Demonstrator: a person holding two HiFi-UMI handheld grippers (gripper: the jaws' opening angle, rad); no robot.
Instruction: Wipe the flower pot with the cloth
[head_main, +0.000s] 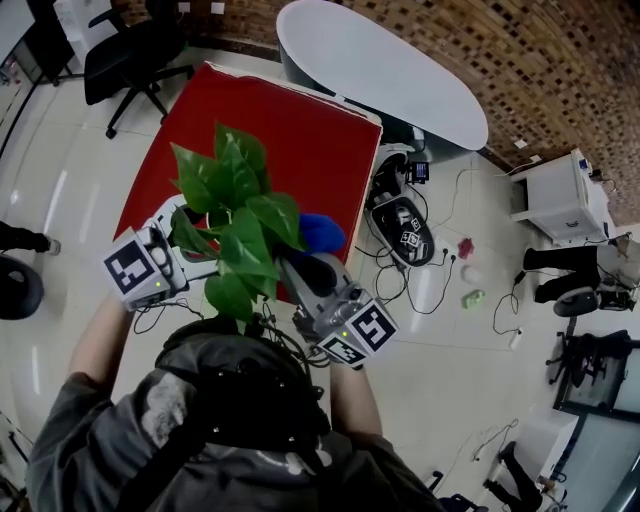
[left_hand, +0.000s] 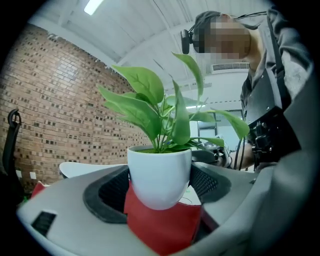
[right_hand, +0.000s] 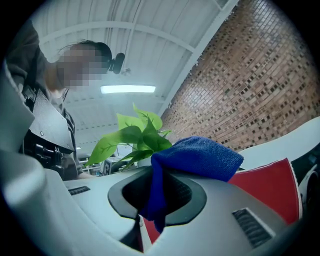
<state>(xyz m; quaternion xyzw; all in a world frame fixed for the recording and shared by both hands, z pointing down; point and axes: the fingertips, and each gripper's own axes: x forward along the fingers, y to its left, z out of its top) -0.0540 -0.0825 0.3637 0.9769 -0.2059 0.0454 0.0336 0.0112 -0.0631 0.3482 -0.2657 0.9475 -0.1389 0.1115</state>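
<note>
A white flower pot (left_hand: 160, 175) with a green leafy plant (head_main: 235, 215) sits between the jaws of my left gripper (left_hand: 160, 192), which is shut on its sides. Below the pot shows the red tabletop (left_hand: 162, 225). In the head view the leaves hide the pot, and my left gripper (head_main: 190, 235) reaches in from the left. My right gripper (right_hand: 157, 195) is shut on a blue cloth (right_hand: 195, 160), which bunches out above the jaws. In the head view the blue cloth (head_main: 320, 232) sits just right of the plant, at the tip of my right gripper (head_main: 310, 258). Whether it touches the pot is hidden.
The red table (head_main: 270, 130) stretches away ahead, with a white oval table (head_main: 380, 70) behind it. A black office chair (head_main: 130, 50) stands at the far left. On the floor to the right lie cables, a spare gripper (head_main: 405, 228) and a white cabinet (head_main: 560, 195).
</note>
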